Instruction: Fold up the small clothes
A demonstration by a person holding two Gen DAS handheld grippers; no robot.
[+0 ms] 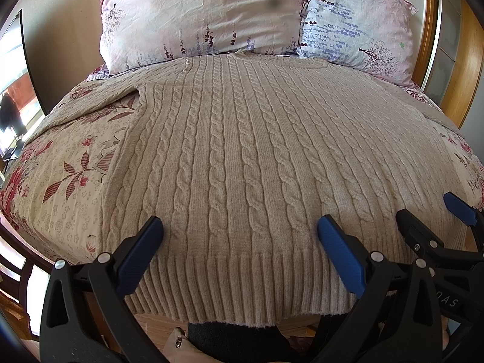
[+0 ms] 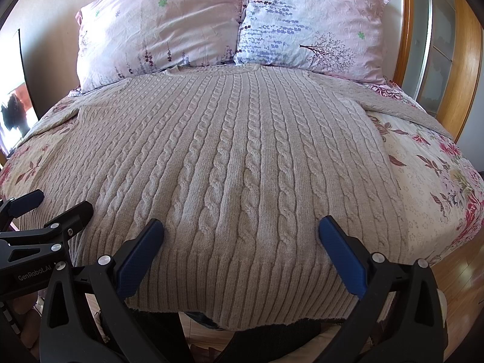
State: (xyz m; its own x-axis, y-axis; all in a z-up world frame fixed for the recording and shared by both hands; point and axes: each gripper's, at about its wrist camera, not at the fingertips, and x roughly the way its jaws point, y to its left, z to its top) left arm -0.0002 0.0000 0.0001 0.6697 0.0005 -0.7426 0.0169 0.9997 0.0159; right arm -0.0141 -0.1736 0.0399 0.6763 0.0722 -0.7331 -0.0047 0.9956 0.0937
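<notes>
A beige cable-knit sweater [image 1: 242,151] [image 2: 236,157] lies flat on the bed, neck toward the pillows, ribbed hem hanging over the near edge, sleeves spread to both sides. My left gripper [image 1: 240,227] is open just above the hem, its blue pads [image 1: 142,254] apart with nothing between them. My right gripper [image 2: 241,228] is open too, hovering over the hem a little to the right. Each gripper shows in the other's view: the right gripper [image 1: 435,214] at the right edge, the left gripper [image 2: 60,202] at the left edge.
The bed has a floral sheet [image 1: 69,163] [image 2: 429,163]. Two flowered pillows [image 1: 199,15] [image 2: 308,21] lean at the head. A wooden headboard frame [image 2: 466,60] curves on the right. A dark screen [image 1: 18,75] stands at left. Wooden floor [image 2: 462,284] shows beside the bed. A person's foot [image 1: 181,345] is below the hem.
</notes>
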